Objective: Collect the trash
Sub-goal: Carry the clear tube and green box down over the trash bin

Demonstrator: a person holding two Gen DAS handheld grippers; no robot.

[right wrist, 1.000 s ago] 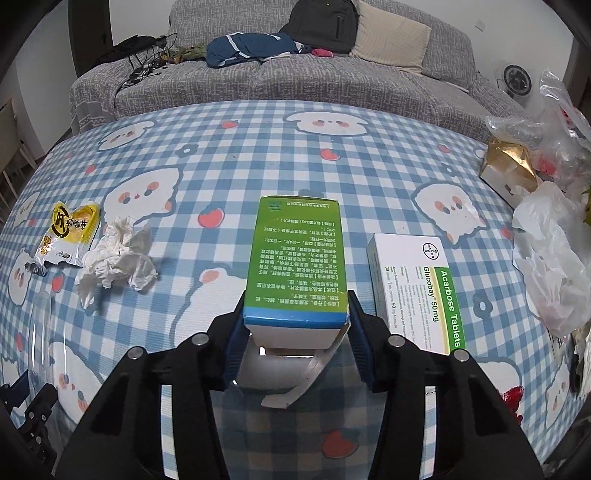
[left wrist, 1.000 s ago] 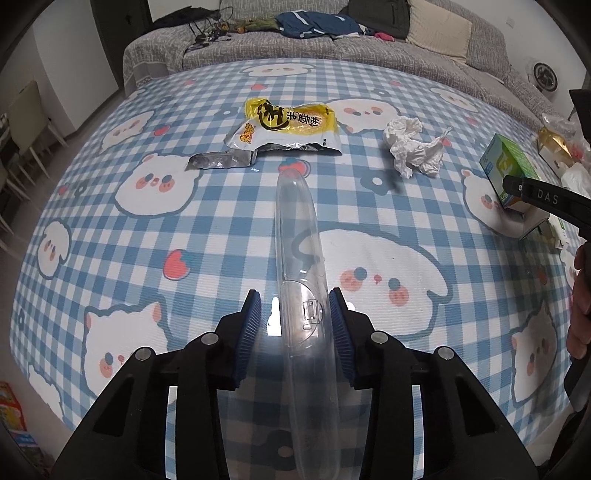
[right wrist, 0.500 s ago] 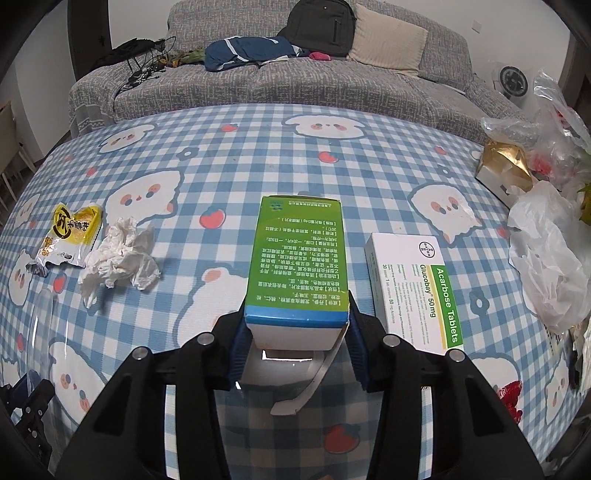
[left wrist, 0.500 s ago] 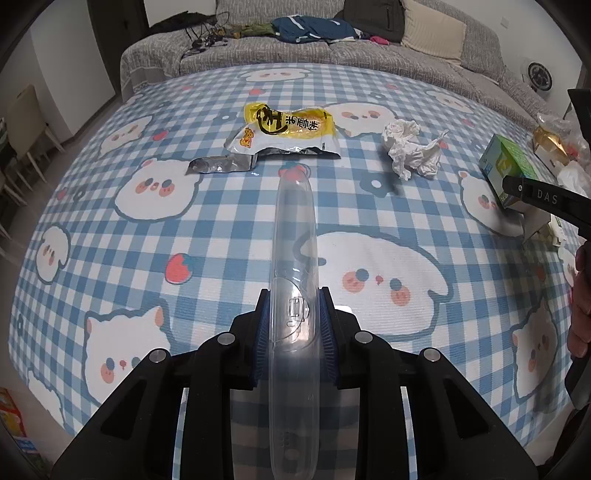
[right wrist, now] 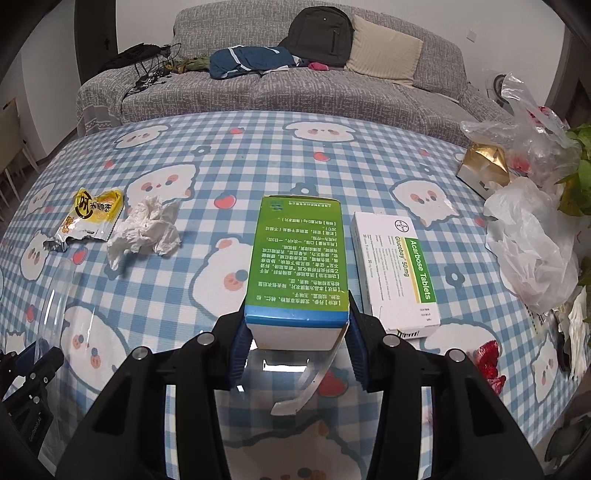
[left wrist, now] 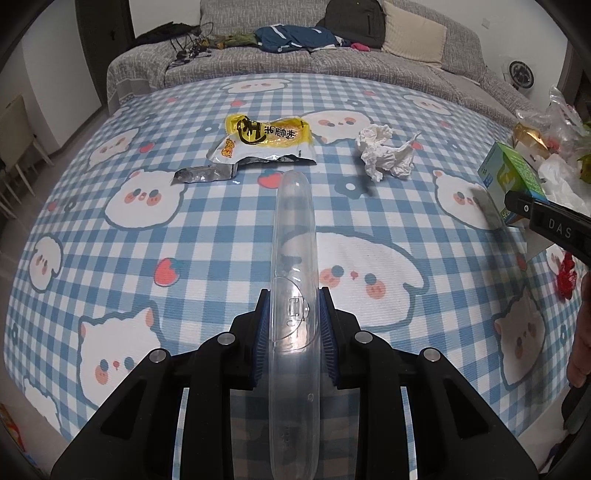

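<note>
A: Held in the left gripper (left wrist: 294,324)?
B: A clear plastic case (left wrist: 293,258), long and narrow with rounded ends, clenched between the blue pads (left wrist: 261,332) near its latch end. Nothing visible inside. Juts forward over the checked tablecloth (left wrist: 184,229).

A: And in the right gripper (right wrist: 297,334)?
B: A green box (right wrist: 299,258) with a blue band and white printed text, gripped by its near end, jaws pressed to both sides. End flap (right wrist: 314,373) hanging open below; contents hidden.

A: Loose trash on the table?
B: A torn yellow snack wrapper (left wrist: 264,142), silver lining showing, lying flat beyond the case's tip. A crumpled white tissue (left wrist: 386,155) to its right, apart from it. A white tablet box (right wrist: 397,273) with a green stripe lying flat just beside the green box, on its right.

A: Farther out?
B: At the right edge, a heap of thin plastic bags (right wrist: 532,236), a gold-topped carton (right wrist: 482,168) and green leaves (right wrist: 580,173). Something small and red (right wrist: 487,360) near the table's edge. Behind the table, a grey sofa (right wrist: 258,92) strewn with a backpack (right wrist: 319,35), a cushion (right wrist: 384,51), blue clothing (right wrist: 251,61) and cables (right wrist: 147,70).

A: Anything in the way?
B: Tablet box close against the right gripper's outer finger; open cloth around the left one.
</note>
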